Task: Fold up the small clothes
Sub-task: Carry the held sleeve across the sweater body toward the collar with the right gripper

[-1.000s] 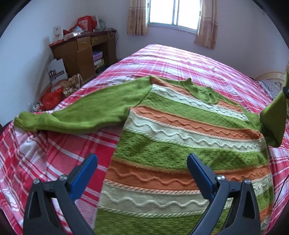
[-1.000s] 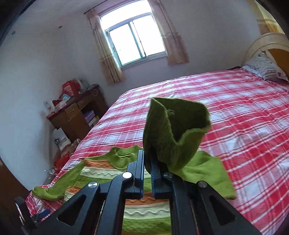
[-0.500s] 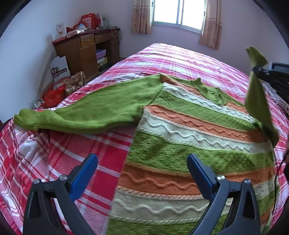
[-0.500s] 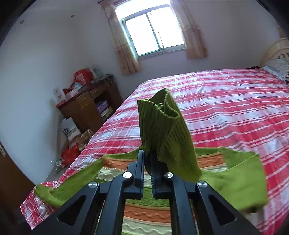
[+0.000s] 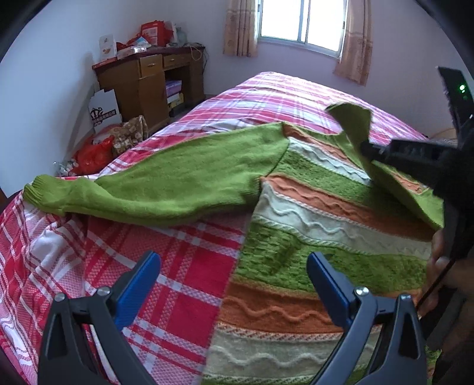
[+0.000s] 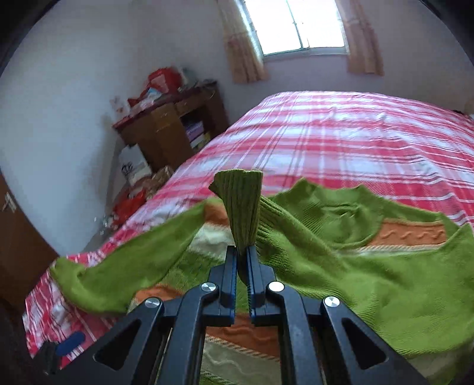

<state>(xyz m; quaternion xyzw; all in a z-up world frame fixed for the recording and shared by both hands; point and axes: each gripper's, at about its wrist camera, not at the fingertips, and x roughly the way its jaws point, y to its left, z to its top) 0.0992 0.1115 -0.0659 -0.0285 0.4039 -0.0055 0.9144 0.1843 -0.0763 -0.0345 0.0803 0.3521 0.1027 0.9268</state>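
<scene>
A knitted sweater [image 5: 314, 225] with green, orange and cream stripes lies spread on the red plaid bed [image 5: 183, 266]. Its left sleeve [image 5: 166, 189] stretches flat toward the bed's left edge. My right gripper [image 6: 243, 251] is shut on the ribbed cuff of the right sleeve [image 6: 240, 204] and holds it over the sweater's chest; that sleeve [image 6: 355, 266] drapes back across the body. In the left wrist view the same right gripper [image 5: 366, 148] reaches in from the right with the cuff [image 5: 352, 121]. My left gripper [image 5: 234, 278] hovers open above the sweater's lower left side, with nothing between its blue pads.
A wooden desk [image 5: 148, 83] with red packages on top stands by the wall left of the bed. Bags [image 5: 100, 148] lie on the floor beside it. A curtained window [image 5: 299, 20] is at the far wall. A person's hand [image 5: 438, 266] holds the right gripper's handle.
My right gripper has carried the right sleeve's cuff leftward and down, from beside the bed to over the sweater's chest. The left gripper has drifted a little nearer the sweater and stayed open.
</scene>
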